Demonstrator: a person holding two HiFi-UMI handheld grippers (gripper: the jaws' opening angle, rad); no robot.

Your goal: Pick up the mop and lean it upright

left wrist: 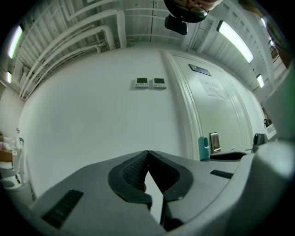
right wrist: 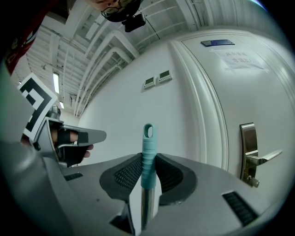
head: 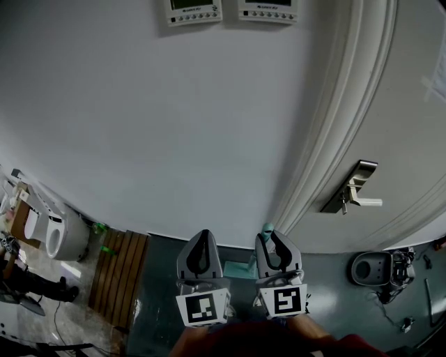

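The mop's teal handle end [right wrist: 147, 147] stands upright between the pads of my right gripper [right wrist: 148, 159], which is shut on it, with the metal shaft [right wrist: 146, 207] running down below. In the head view the handle tip [head: 267, 229] pokes up by the right gripper [head: 276, 240], close to the white wall and the door frame. A pale teal mop part [head: 237, 269] lies on the floor between the grippers. My left gripper [head: 201, 245] hangs beside it at the left, its jaws shut and empty [left wrist: 147, 153]. The handle tip [left wrist: 203, 148] shows to its right.
A white door [head: 397, 125] with a metal lever handle [head: 355, 192] is at the right. Two wall controllers [head: 230, 10] hang high up. A wooden slat mat [head: 122, 275] and a white fixture [head: 57, 236] lie at the left. A dark round object [head: 372, 268] with cables sits at the right.
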